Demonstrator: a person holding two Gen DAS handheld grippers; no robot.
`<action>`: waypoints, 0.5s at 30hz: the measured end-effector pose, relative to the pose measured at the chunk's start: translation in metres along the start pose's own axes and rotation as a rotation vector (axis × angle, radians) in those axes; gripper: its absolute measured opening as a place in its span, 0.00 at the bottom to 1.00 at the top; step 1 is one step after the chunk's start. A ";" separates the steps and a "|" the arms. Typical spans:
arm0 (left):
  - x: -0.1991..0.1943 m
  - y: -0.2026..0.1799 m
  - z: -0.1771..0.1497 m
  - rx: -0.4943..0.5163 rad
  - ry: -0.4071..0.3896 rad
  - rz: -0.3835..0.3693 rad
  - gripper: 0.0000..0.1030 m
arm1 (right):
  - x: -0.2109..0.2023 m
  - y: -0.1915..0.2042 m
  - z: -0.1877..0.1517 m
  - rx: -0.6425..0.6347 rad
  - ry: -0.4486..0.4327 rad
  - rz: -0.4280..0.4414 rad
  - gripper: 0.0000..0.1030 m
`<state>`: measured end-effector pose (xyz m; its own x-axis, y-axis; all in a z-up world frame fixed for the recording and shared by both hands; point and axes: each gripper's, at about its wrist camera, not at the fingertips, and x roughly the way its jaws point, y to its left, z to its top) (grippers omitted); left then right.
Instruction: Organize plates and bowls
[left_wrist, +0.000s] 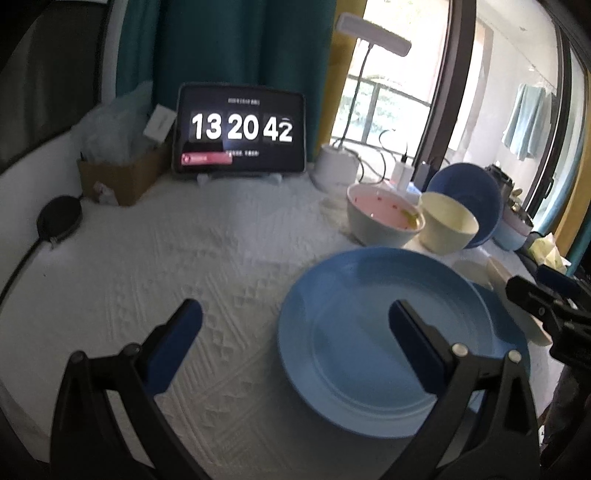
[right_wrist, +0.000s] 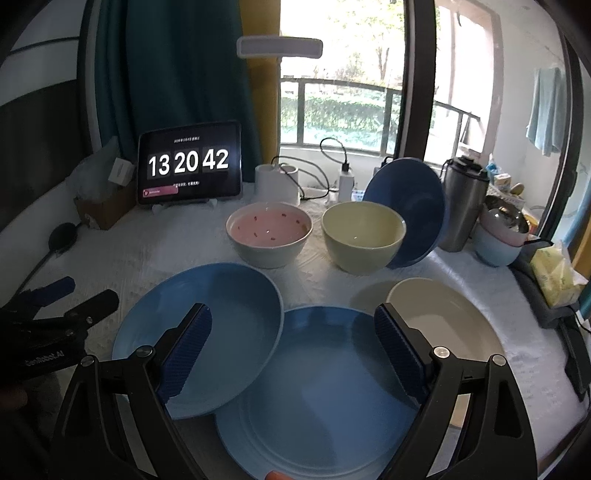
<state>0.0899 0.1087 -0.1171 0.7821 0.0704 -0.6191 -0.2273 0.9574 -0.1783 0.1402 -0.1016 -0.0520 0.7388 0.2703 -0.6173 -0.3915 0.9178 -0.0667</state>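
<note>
Left gripper (left_wrist: 295, 321): fingers spread wide, nothing between them; it hovers over the white textured cloth (left_wrist: 184, 266) on the counter, its right finger above the left blue plate. In the right wrist view it shows at the far left edge (right_wrist: 70, 295).
Cardboard box (right_wrist: 99, 210): back left, with a small white box (right_wrist: 120, 171) leaning on it.
Black round object (right_wrist: 62, 236): on the cloth at the left, a cable running from it.
Tablet (right_wrist: 190, 162): propped upright at the back, showing 13 20 42.
Left blue plate (right_wrist: 207, 325): flat on the cloth; its right rim lies over the left edge of the middle plate.
Pink bowl (right_wrist: 269, 234): upright behind the plates, small dark specks inside.
Desk lamp (right_wrist: 279, 48): white, standing behind the pink bowl, cables beside its base.
Middle blue plate (right_wrist: 317, 398): nearest the front edge, under the right gripper.
Right gripper (right_wrist: 293, 347): fingers spread apart, holding nothing, above the middle blue plate.
Yellow-green bowl (right_wrist: 364, 236): upright, just right of the pink bowl.
Dark blue plate (right_wrist: 410, 206): tilted on edge, leaning behind the yellow-green bowl.
Cream plate (right_wrist: 450, 321): flat, its left edge tucked against the middle blue plate.
Steel tumbler (right_wrist: 463, 206): upright, right of the dark blue plate.
Stacked bowls (right_wrist: 498, 240): light blue and pink, at the far right.
Yellow packet (right_wrist: 557, 273): at the right edge.
</note>
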 end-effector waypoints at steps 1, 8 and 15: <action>0.003 0.000 -0.001 0.000 0.009 0.000 0.98 | 0.002 0.001 0.000 -0.001 0.006 0.004 0.87; 0.017 -0.002 -0.004 0.010 0.068 0.006 0.98 | 0.021 0.005 -0.004 -0.005 0.063 0.047 0.71; 0.029 -0.008 -0.010 0.032 0.132 0.010 0.81 | 0.034 0.009 -0.013 -0.004 0.124 0.110 0.54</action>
<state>0.1090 0.1002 -0.1415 0.6961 0.0446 -0.7165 -0.2148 0.9653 -0.1486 0.1552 -0.0881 -0.0840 0.6180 0.3312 -0.7130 -0.4686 0.8834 0.0042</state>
